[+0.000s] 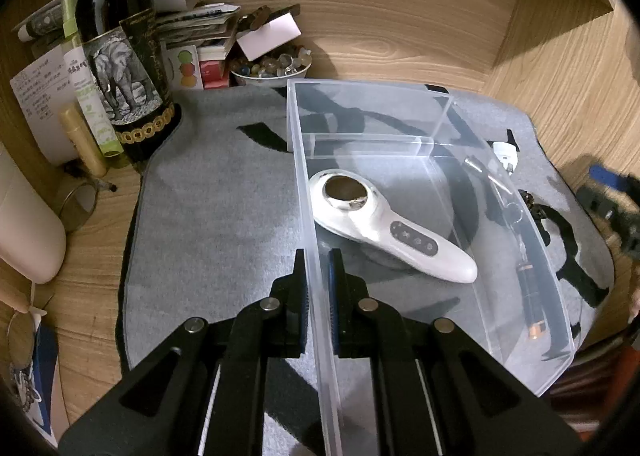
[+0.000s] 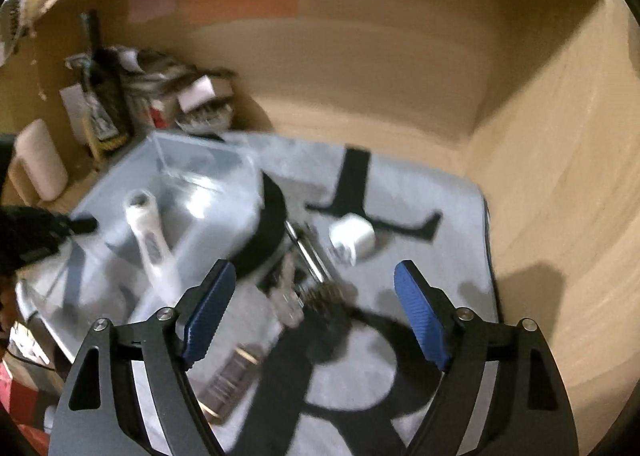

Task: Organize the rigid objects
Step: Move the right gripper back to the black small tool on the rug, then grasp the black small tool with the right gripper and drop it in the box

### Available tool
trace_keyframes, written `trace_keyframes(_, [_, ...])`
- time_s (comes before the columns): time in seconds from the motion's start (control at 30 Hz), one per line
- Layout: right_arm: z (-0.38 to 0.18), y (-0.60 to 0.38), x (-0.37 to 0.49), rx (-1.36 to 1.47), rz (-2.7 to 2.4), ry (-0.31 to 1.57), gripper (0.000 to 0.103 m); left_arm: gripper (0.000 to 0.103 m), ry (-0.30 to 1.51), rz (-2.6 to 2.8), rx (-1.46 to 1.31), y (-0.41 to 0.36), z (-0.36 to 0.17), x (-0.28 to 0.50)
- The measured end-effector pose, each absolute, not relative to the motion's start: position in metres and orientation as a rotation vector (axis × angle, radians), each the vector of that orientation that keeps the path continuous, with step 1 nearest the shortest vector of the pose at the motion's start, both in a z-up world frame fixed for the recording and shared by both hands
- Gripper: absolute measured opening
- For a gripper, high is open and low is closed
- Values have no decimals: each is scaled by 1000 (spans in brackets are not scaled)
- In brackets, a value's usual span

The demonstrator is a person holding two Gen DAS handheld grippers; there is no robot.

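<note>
A clear plastic bin [image 1: 440, 116] stands on a grey mat [image 1: 216, 208]. A white handheld device [image 1: 384, 228] with a round metal head lies inside it. My left gripper [image 1: 318, 256] is shut on the bin's left wall. To the bin's right lie a white plug [image 1: 506, 152], a metal pen-like piece [image 1: 486, 174] and a dark tube with gold ends [image 1: 532, 296]. My right gripper [image 2: 316, 280] is open and empty above the mat, over a dark brush-like thing [image 2: 328, 296]. The white plug [image 2: 352, 236], the bin [image 2: 200, 176] and the device [image 2: 150, 240] show blurred there.
A dark wine bottle [image 1: 124, 56], small tubes, papers and a bowl of stones [image 1: 272, 66] crowd the back left. A white cylinder [image 1: 24, 224] lies at left. Wooden walls close the back and right. A dark tube [image 2: 234, 372] lies near my right gripper.
</note>
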State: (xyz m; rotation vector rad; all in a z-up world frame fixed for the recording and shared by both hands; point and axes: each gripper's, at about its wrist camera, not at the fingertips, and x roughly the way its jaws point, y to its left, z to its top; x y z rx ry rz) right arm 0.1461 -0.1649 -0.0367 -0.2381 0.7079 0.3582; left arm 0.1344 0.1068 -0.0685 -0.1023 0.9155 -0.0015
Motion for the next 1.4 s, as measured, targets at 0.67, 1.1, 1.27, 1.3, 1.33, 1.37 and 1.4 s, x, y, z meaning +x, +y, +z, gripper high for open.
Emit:
trace_keyframes(0.67, [-112, -198, 191, -96, 369, 957, 42, 8, 930, 16, -96, 105, -69, 135])
trace_keyframes(1.1, [-96, -198, 180, -120, 380, 881, 22, 8, 930, 15, -93, 106, -69, 135])
trace_keyframes(1.27, [-74, -195, 170, -118, 389, 807, 22, 8, 929, 16, -98, 105, -69, 136])
trace_keyframes(1.3, [-69, -194, 168, -116, 392, 794, 22, 8, 928, 16, -98, 105, -69, 136])
trace_keyframes(1.33, [-64, -192, 167, -114, 399, 779, 22, 8, 928, 16, -98, 105, -69, 136])
trace_keyframes(1.37, [-58, -189, 164, -114, 410, 759, 22, 8, 928, 17, -98, 105, -69, 136])
trace_keyframes(1.4, [-53, -187, 163, -114, 418, 744, 22, 8, 928, 16, -97, 104, -69, 136])
